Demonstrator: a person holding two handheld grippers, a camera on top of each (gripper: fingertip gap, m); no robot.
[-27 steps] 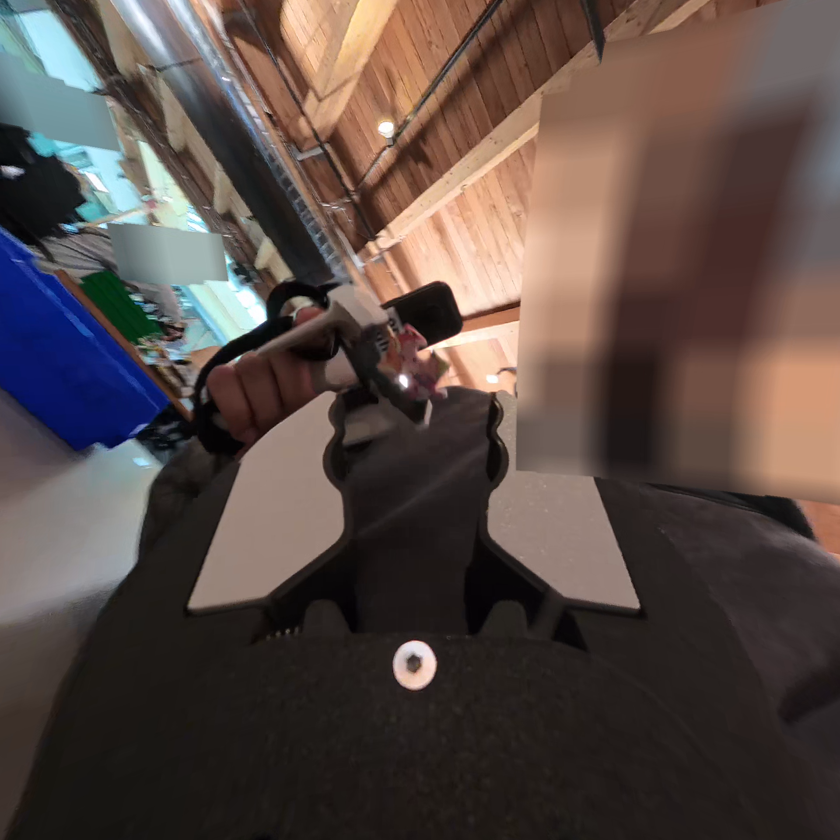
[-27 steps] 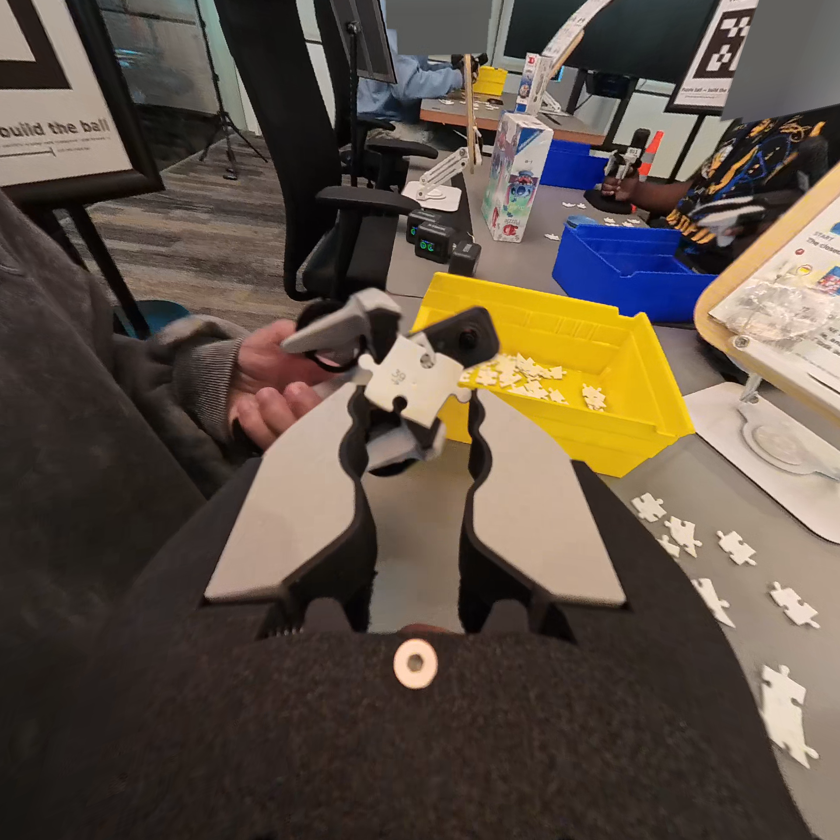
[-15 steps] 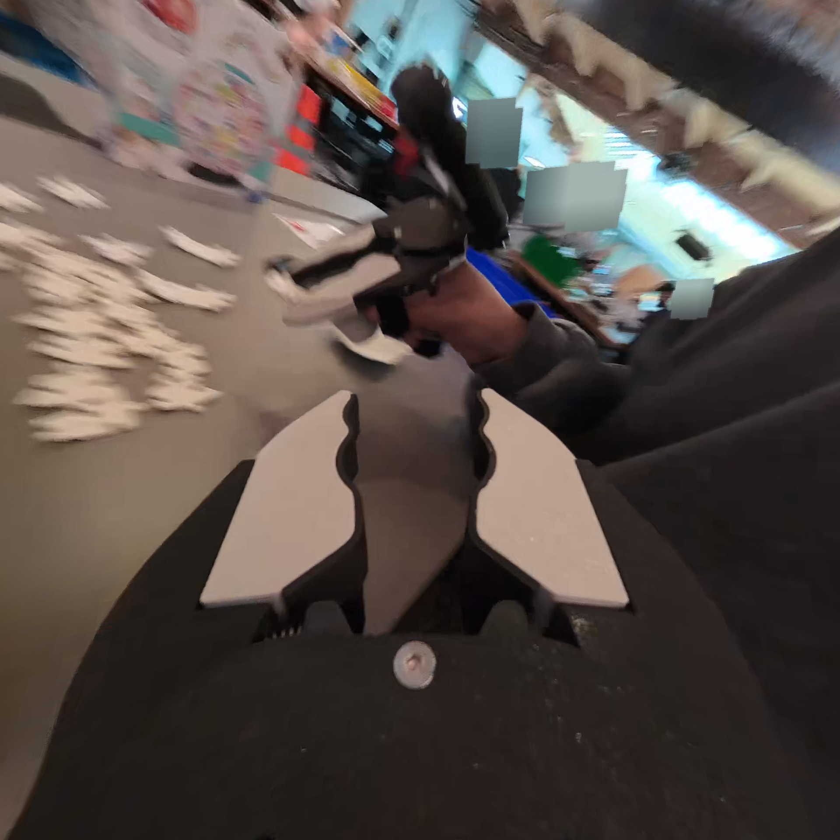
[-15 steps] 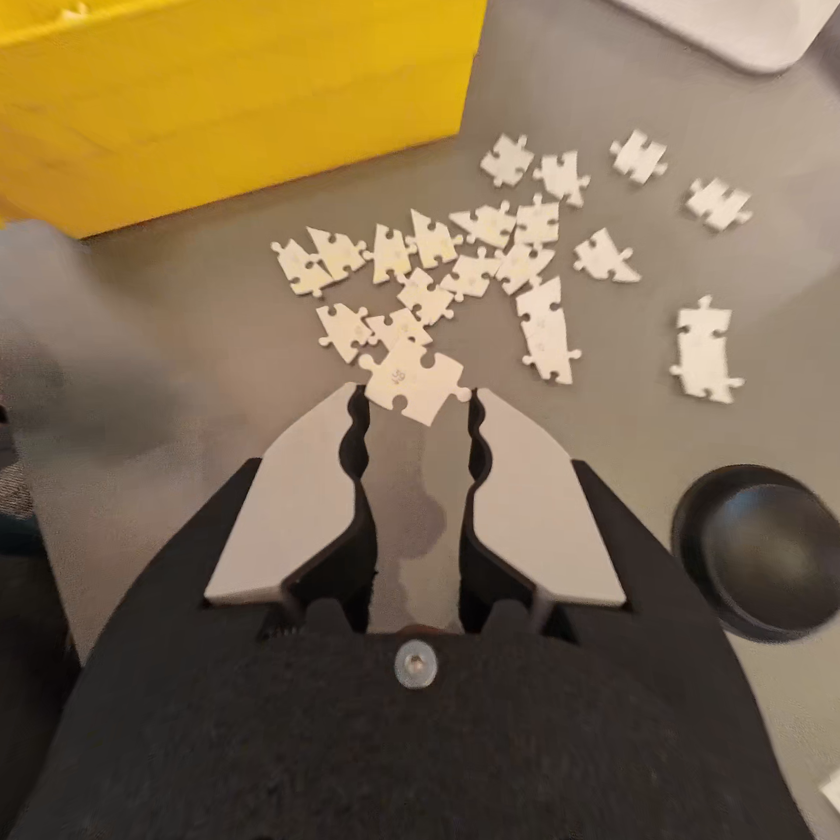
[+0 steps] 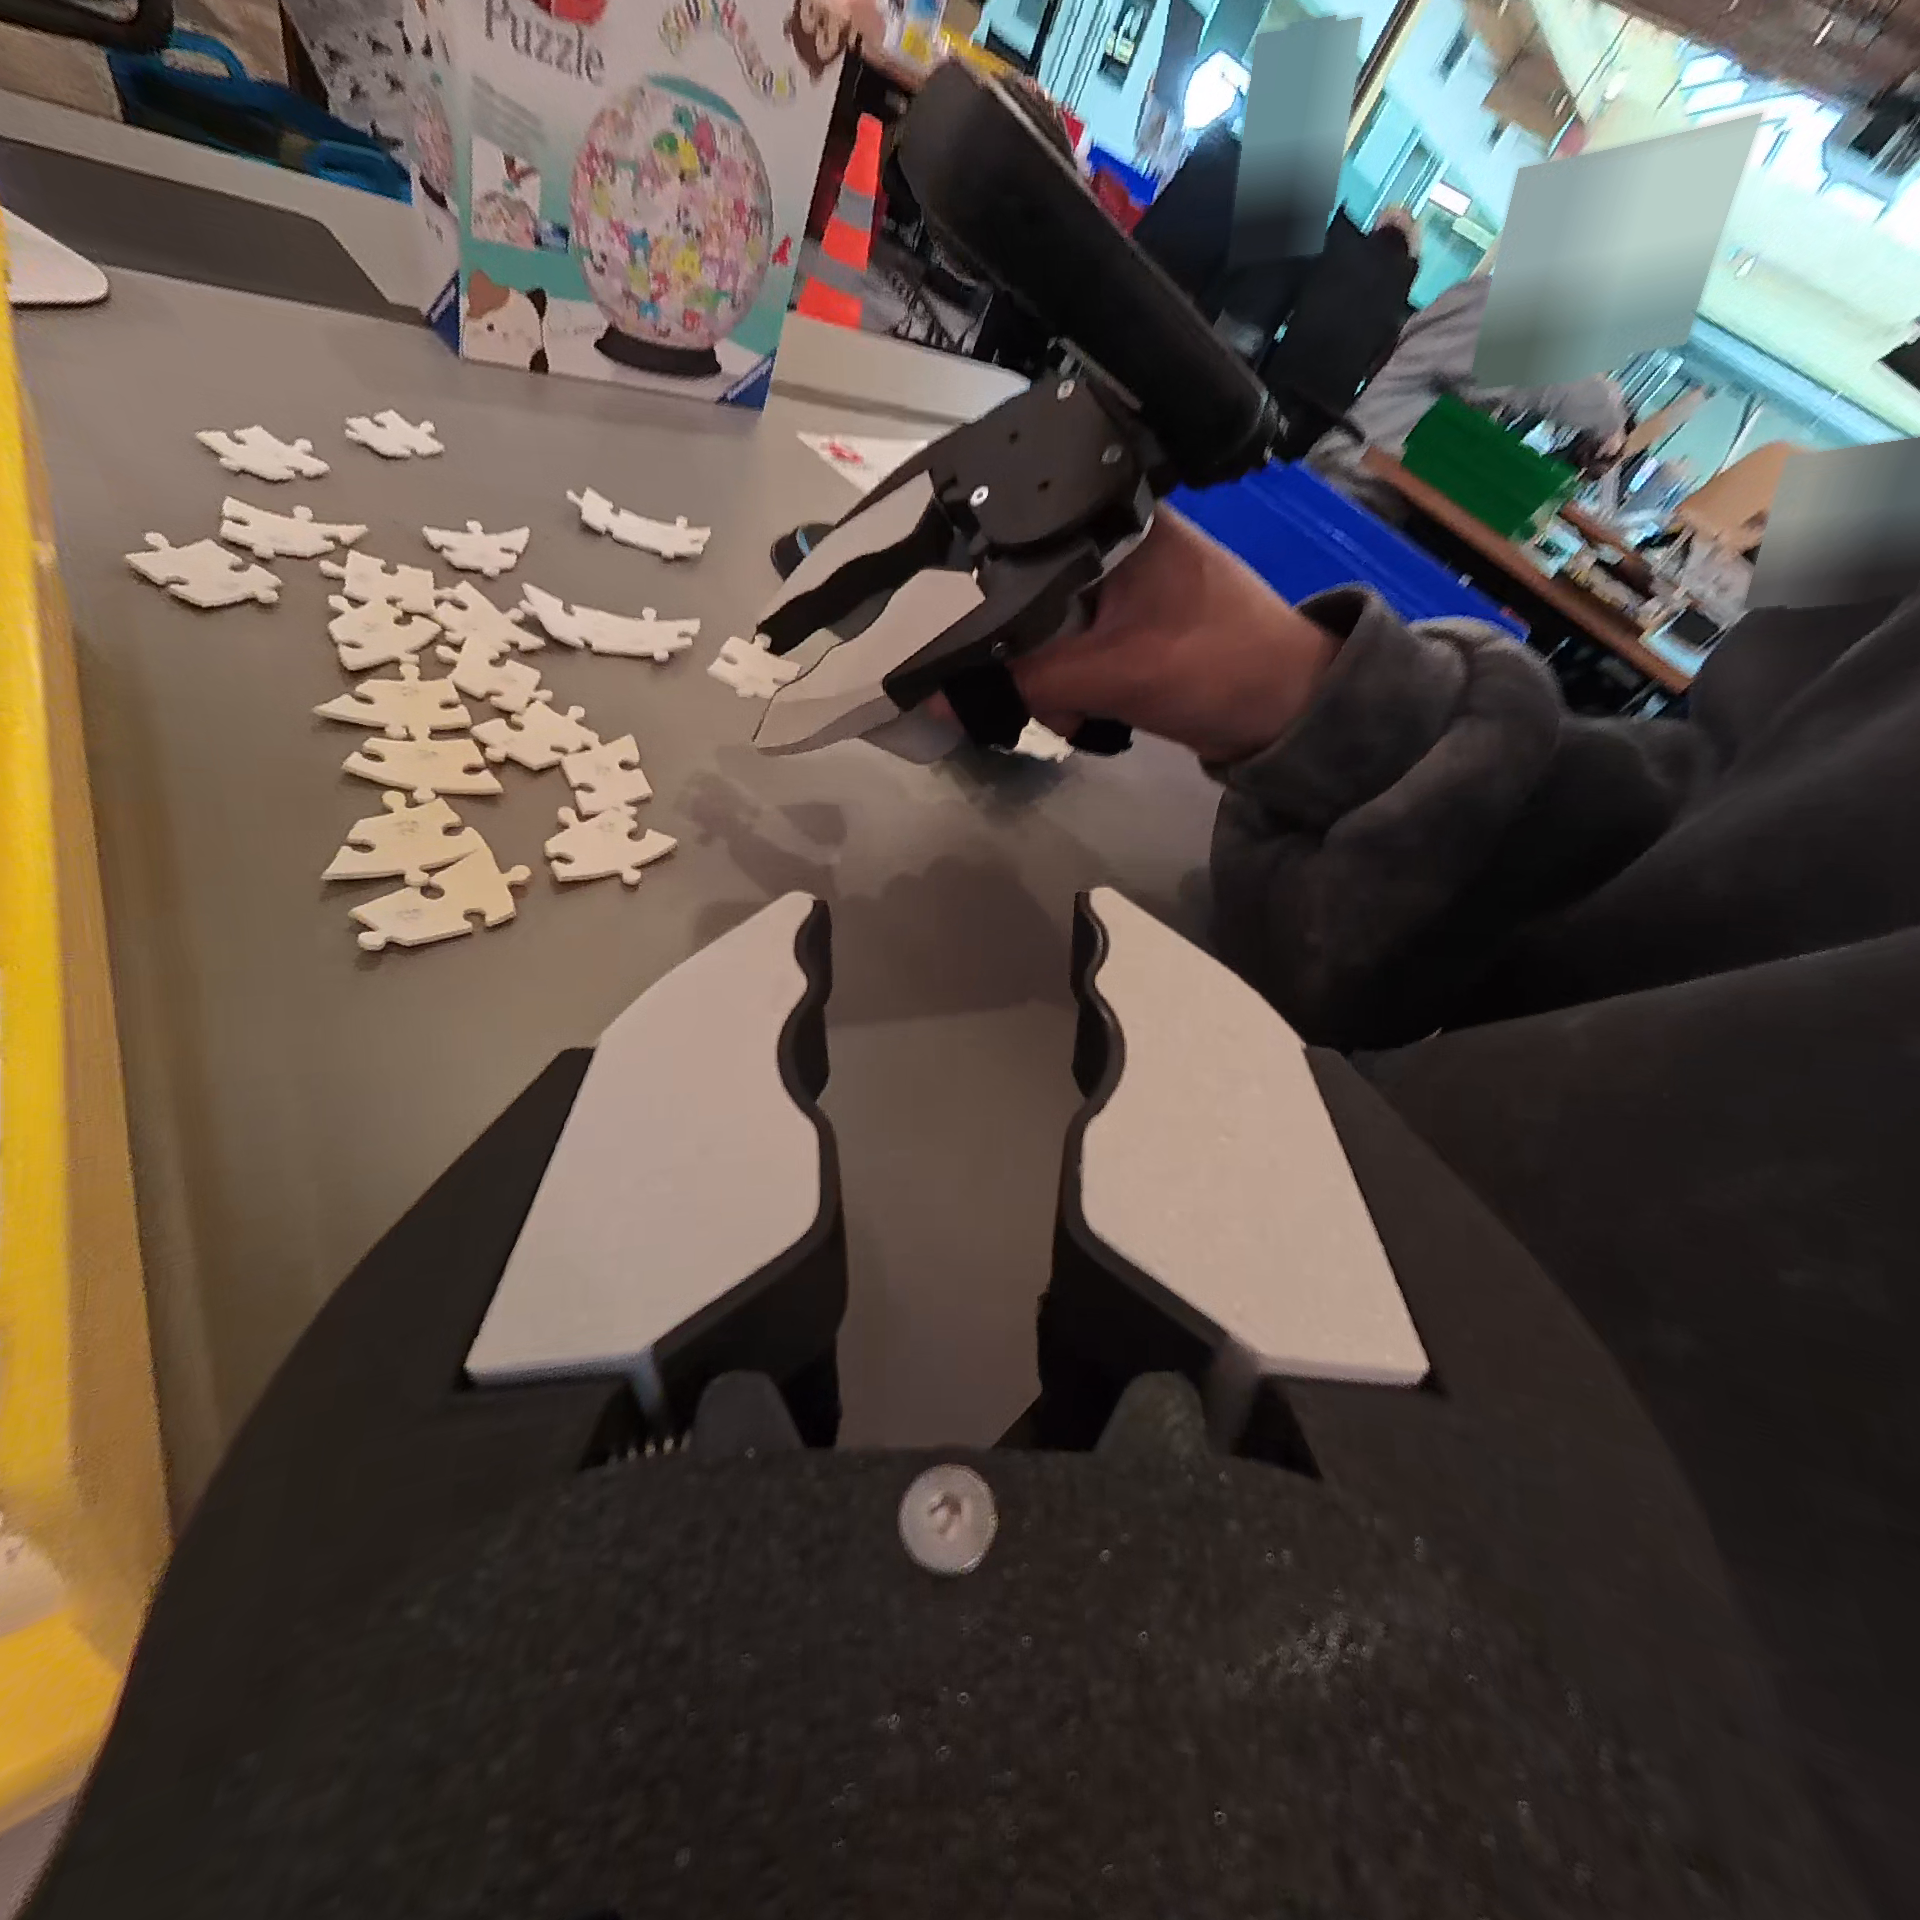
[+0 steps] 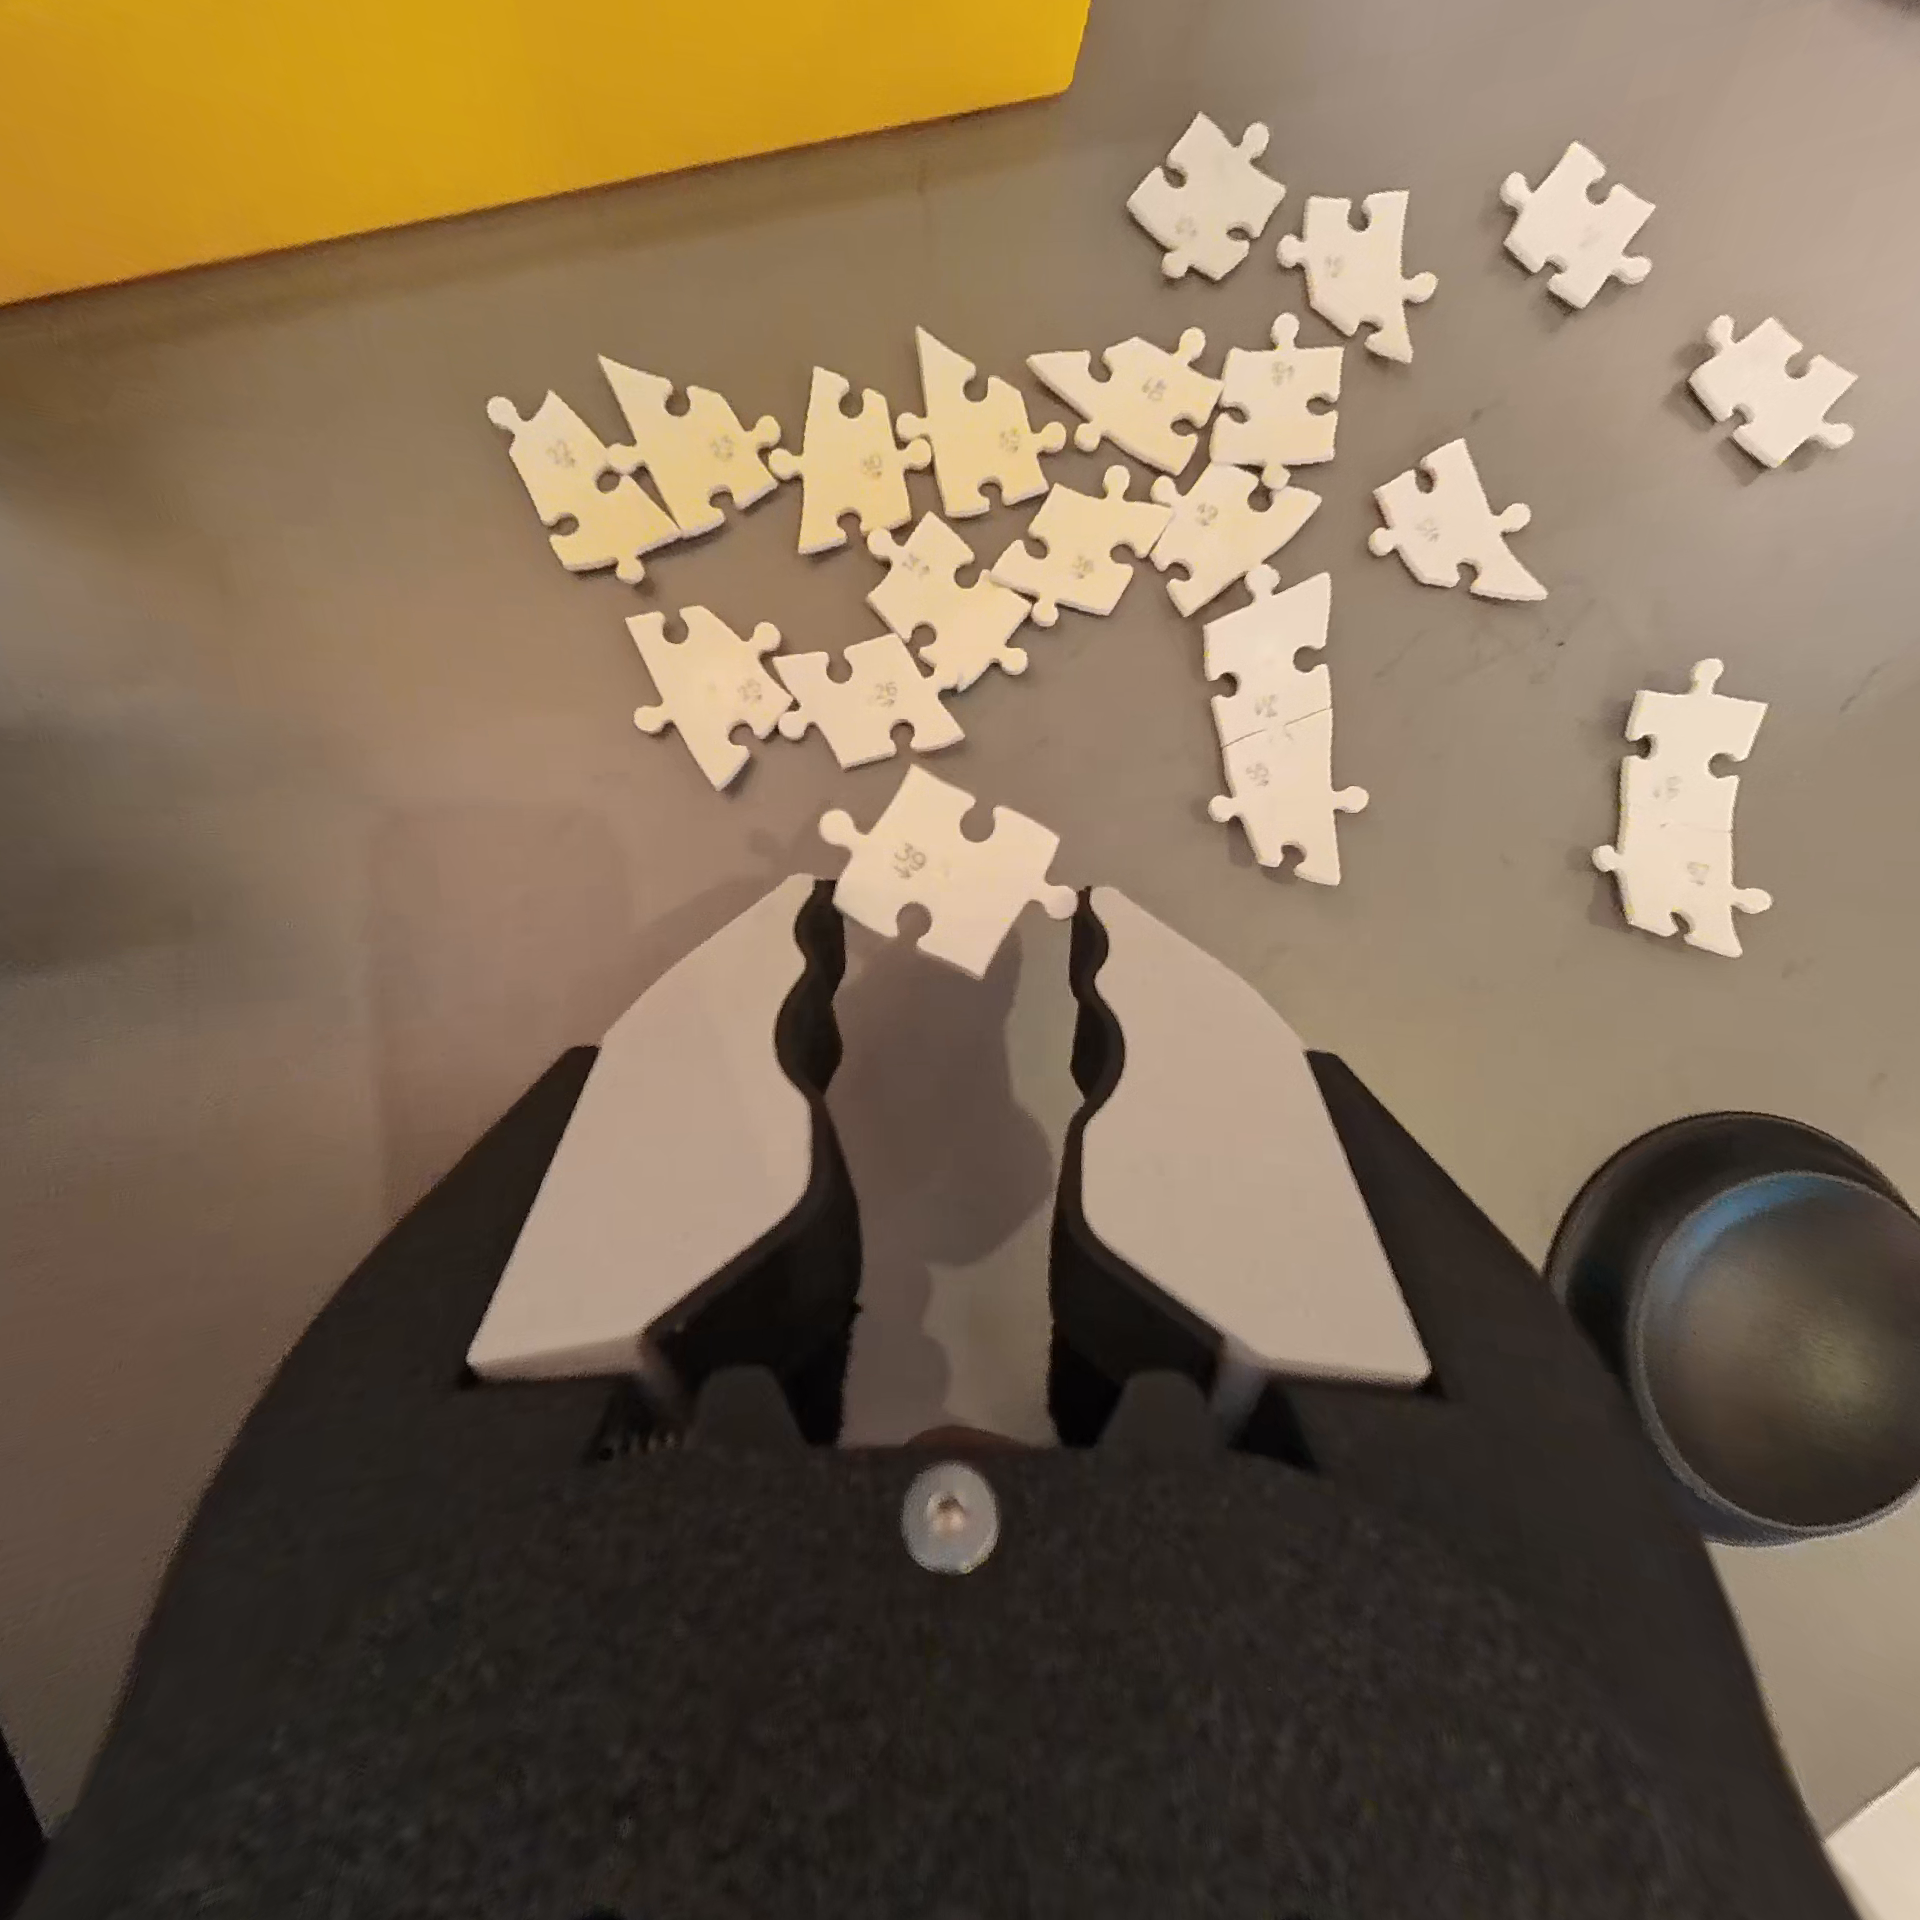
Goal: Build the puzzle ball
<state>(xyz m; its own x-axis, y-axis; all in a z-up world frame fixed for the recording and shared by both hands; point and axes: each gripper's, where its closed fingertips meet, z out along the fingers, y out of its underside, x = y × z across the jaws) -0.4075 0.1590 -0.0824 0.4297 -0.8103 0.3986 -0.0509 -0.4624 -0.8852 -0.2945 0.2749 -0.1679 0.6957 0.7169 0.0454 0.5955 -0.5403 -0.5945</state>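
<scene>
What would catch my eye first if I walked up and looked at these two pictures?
Probably the scatter of white puzzle pieces lying blank side up on the grey table, beside a yellow bin. Next, the right gripper pinching a single piece at its fingertips. In the left view, a colourful puzzle box stands at the table's far side.

Left wrist view low over the table, looking sideways across, right wrist view close above, looking straight down, both seeing the same loose puzzle pieces
</scene>
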